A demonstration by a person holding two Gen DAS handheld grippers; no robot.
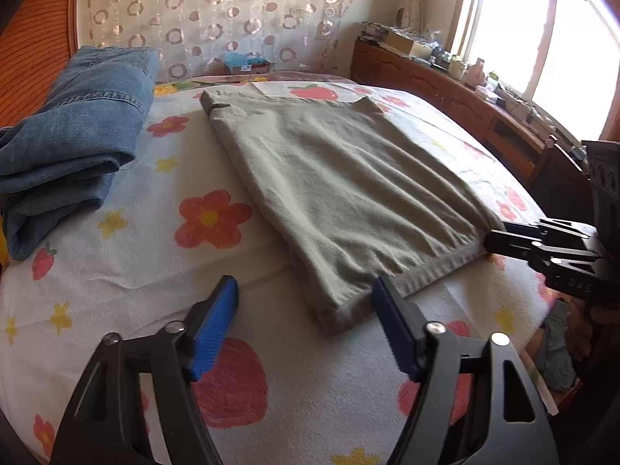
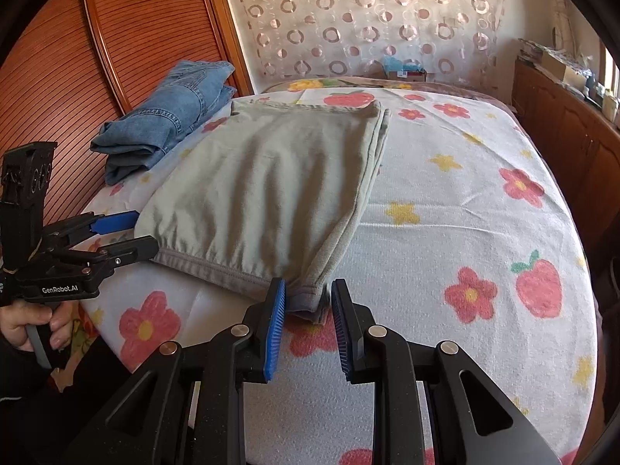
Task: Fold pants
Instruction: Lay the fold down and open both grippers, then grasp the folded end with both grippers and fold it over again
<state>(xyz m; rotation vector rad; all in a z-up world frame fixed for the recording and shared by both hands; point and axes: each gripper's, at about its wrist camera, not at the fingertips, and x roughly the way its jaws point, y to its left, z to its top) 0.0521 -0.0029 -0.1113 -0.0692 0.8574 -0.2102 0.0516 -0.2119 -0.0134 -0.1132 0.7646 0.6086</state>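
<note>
The grey-green pants [image 1: 341, 190] lie folded flat on the flowered bed cover [image 1: 193, 271], waistband edge nearest me; they also show in the right wrist view [image 2: 267, 186]. My left gripper [image 1: 306, 302] is open, with blue pads, just short of the pants' near left corner. In the right wrist view the left gripper [image 2: 143, 234] sits at the waistband's left corner. My right gripper [image 2: 308, 296] is open, its pads either side of the near right waistband corner without closing on it. In the left wrist view the right gripper [image 1: 492, 238] touches the right corner.
Folded blue jeans [image 1: 73, 139] lie at the bed's far left, also in the right wrist view [image 2: 170, 116]. A wooden slatted headboard [image 2: 128, 38] stands left, a wooden cabinet [image 1: 465, 97] with clutter right, under a bright window. A box [image 1: 248, 64] sits beyond the bed.
</note>
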